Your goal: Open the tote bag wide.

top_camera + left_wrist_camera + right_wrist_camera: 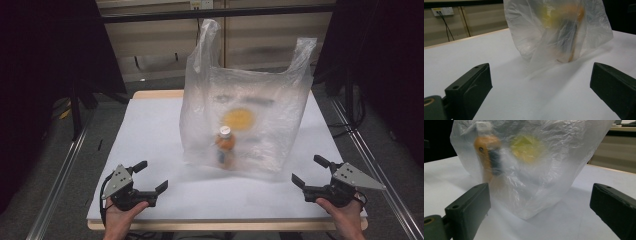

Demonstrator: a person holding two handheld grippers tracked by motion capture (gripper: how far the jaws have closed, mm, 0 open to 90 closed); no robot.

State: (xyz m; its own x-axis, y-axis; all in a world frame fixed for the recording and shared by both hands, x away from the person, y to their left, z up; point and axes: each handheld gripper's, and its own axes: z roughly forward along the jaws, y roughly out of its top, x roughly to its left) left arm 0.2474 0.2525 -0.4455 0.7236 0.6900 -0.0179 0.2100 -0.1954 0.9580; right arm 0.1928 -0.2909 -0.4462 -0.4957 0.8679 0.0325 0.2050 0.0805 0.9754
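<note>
Standing upright at bench [150, 130] centre, plastic bag [250, 115] held orange bottle [225, 145], left claw [152, 177] at 7 o'clock, right claw [309, 172] at 5 o'clock, both spread wide, empty.

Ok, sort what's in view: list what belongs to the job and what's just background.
Job:
- plastic bag, standing on the white table
- orange bottle inside it
- left tool and right tool, both open and empty

Background:
- wall socket
- metal rail

The plastic bag [248, 117] stands at 12 o'clock as the one obstacle, while bare table [150, 130] lies open at 9 and 3 o'clock.
</note>
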